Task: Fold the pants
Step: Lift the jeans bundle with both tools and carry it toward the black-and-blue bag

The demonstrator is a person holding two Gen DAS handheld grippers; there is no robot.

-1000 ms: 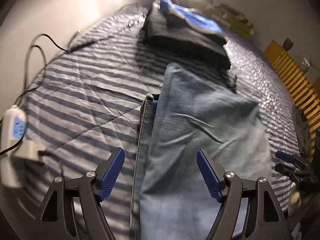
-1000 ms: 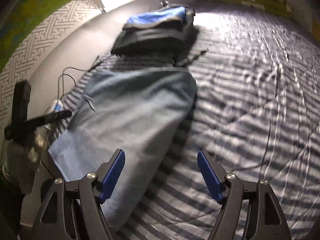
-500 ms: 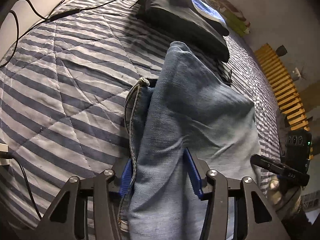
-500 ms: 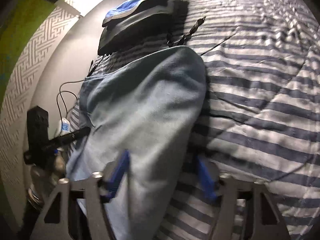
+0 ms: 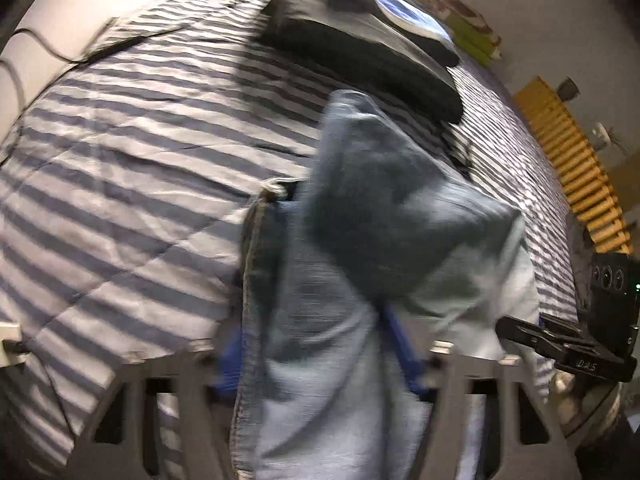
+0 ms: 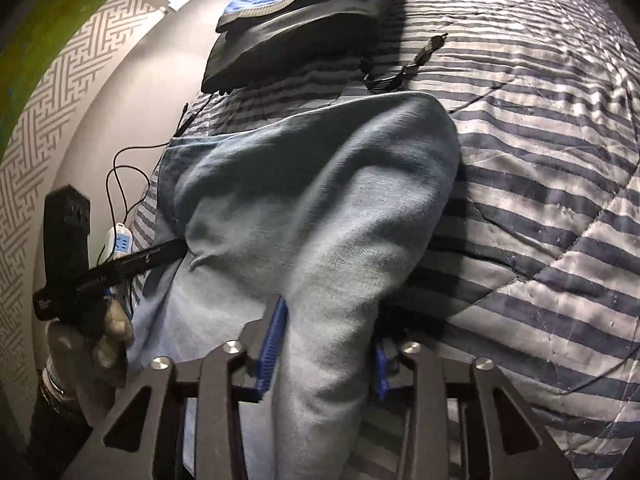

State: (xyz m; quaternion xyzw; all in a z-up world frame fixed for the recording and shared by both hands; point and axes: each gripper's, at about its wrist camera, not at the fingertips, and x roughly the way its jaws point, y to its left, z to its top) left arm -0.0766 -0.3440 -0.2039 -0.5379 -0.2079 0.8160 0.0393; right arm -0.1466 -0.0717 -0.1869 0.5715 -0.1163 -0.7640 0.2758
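The light blue denim pants (image 5: 360, 280) lie lengthwise on the bed's blue-and-white striped quilt (image 5: 140, 160), their near end gathered up off it. The left claw (image 5: 320, 356) pinches one near edge between its blue pads; the right claw (image 6: 326, 352) pinches the other. Beyond the pants, a stack of dark folded clothes (image 6: 288, 28) sits on the quilt.

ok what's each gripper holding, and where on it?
Both hold the jeans at the near end: left gripper by the seamed side edge, right gripper by the opposite edge.
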